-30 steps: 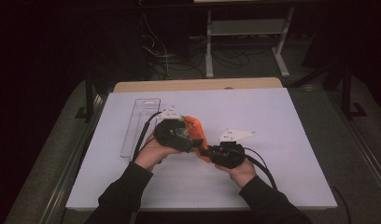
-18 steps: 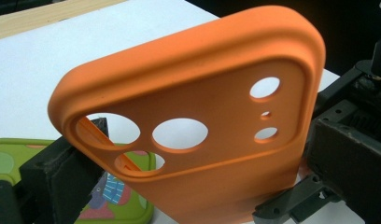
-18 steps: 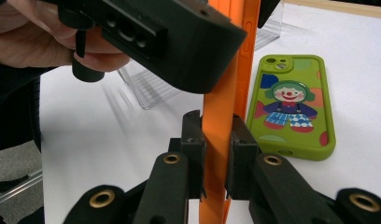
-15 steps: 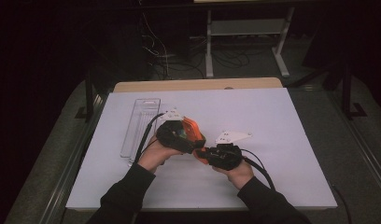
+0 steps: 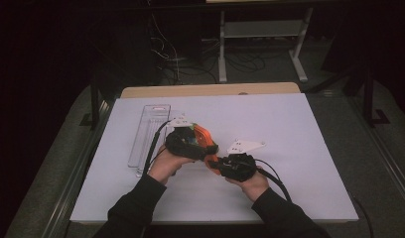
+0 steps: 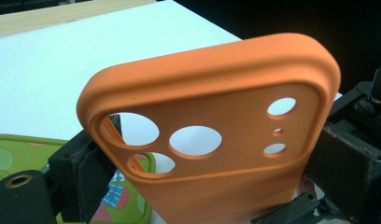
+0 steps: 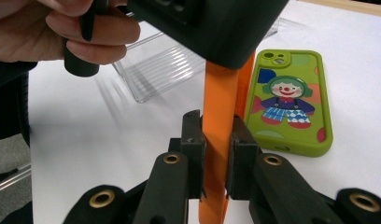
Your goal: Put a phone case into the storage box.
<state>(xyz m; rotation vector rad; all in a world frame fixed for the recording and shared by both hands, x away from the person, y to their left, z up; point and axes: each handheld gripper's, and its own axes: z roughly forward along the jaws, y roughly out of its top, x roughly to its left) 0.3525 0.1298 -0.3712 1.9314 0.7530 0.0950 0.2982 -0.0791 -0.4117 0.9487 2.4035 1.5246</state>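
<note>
An orange phone case with camera cut-outs stands on edge above the white mat. The left gripper is shut on it, one black pad on each side wall. My right gripper is shut on the same orange case, pinching its thin edge from below. In the high view the left gripper and right gripper meet over the mat's middle, with the orange case between them. A green phone case with a clown picture lies flat on the mat just beyond.
A clear plastic tray lies on the white mat to the left of the hands; in the right gripper view the tray is behind the person's hand. A wooden table edge runs along the back.
Both hands have shifted only slightly. The orange case stays clamped between the two grippers over the middle of the mat.
</note>
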